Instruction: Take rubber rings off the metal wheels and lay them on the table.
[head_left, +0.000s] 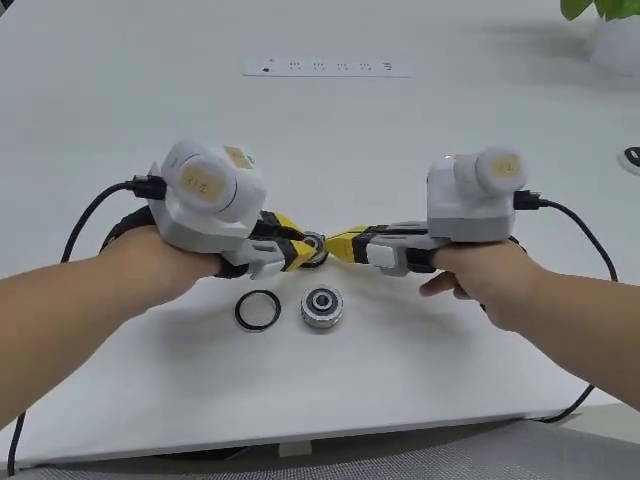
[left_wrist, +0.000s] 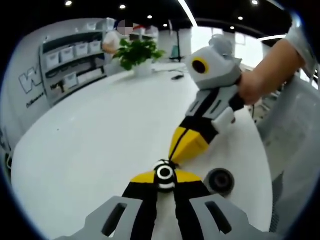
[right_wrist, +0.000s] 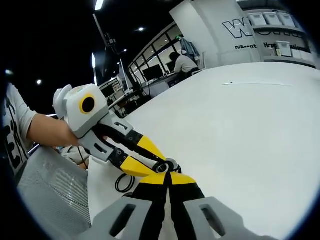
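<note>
The left gripper (head_left: 300, 248) clamps a small metal wheel (head_left: 314, 246) — rigid. The right gripper (head_left: 336, 246), closed, touches its black rubber ring (left_wrist: 156, 171) — soft; pinch the edge.

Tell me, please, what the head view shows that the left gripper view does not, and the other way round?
The head view adds a loose black rubber ring lying on the table and a white power strip at the far side. The left gripper view adds shelves with bins along the wall and ceiling lights. Both share the left gripper shut on a small wheel, the right gripper meeting it tip to tip, and a second wheel lying on the table.
</note>
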